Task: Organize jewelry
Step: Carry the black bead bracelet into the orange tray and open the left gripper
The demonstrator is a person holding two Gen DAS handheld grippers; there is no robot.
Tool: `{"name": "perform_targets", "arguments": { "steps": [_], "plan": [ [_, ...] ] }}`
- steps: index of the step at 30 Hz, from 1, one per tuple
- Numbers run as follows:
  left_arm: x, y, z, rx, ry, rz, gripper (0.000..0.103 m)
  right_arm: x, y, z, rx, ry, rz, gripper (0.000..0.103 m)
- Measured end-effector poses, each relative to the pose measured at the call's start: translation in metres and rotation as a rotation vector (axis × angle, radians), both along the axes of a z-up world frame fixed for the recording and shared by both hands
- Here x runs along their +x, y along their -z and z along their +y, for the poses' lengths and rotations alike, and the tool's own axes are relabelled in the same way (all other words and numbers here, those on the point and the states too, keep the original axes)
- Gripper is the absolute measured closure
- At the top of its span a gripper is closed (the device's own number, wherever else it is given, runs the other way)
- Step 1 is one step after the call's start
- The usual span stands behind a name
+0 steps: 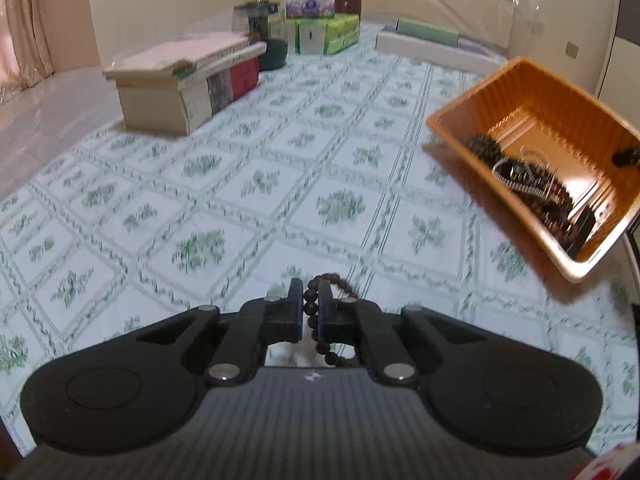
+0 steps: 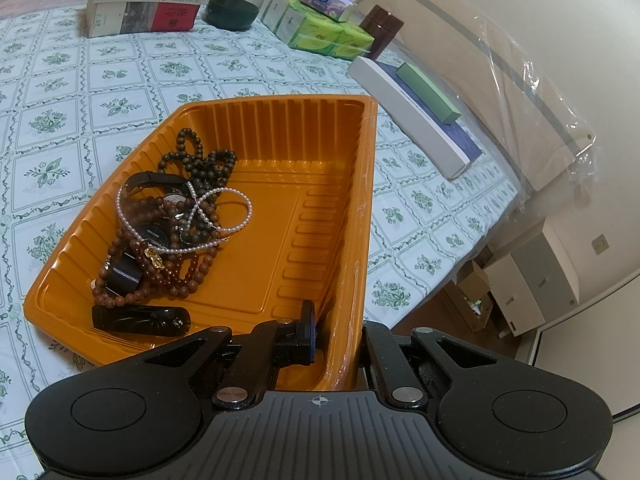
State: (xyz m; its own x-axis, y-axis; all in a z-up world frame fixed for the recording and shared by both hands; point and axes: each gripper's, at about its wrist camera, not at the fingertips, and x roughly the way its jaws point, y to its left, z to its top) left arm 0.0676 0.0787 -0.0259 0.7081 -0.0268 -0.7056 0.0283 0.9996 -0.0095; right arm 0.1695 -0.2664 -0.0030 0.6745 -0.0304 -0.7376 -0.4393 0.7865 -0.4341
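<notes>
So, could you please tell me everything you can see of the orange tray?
The orange tray is a glossy, thin plastic-looking rectangular tub with ribbed walls and a stepped floor. It is held tilted above the patterned tablecloth, the right gripper clamped over its near wall. Jewelry lies heaped at one end: dark bead strands, a pearl string, reddish-brown beads and a black watch.
</notes>
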Motion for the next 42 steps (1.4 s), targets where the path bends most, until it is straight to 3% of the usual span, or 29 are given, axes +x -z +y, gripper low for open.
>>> {"name": "perform_targets", "arguments": {
  "steps": [23, 42],
  "plan": [
    [0.037, -0.045, -0.054, -0.079, 0.148, -0.101, 0.097, -0.001, -0.001, -0.001, 0.003, 0.002, 0.001, 0.098],
    [0.076, -0.071, -0.137, -0.206, 0.39, -0.139, 0.098, 0.0, -0.001, -0.002, 0.007, 0.004, 0.003, 0.098]
  ]
}}
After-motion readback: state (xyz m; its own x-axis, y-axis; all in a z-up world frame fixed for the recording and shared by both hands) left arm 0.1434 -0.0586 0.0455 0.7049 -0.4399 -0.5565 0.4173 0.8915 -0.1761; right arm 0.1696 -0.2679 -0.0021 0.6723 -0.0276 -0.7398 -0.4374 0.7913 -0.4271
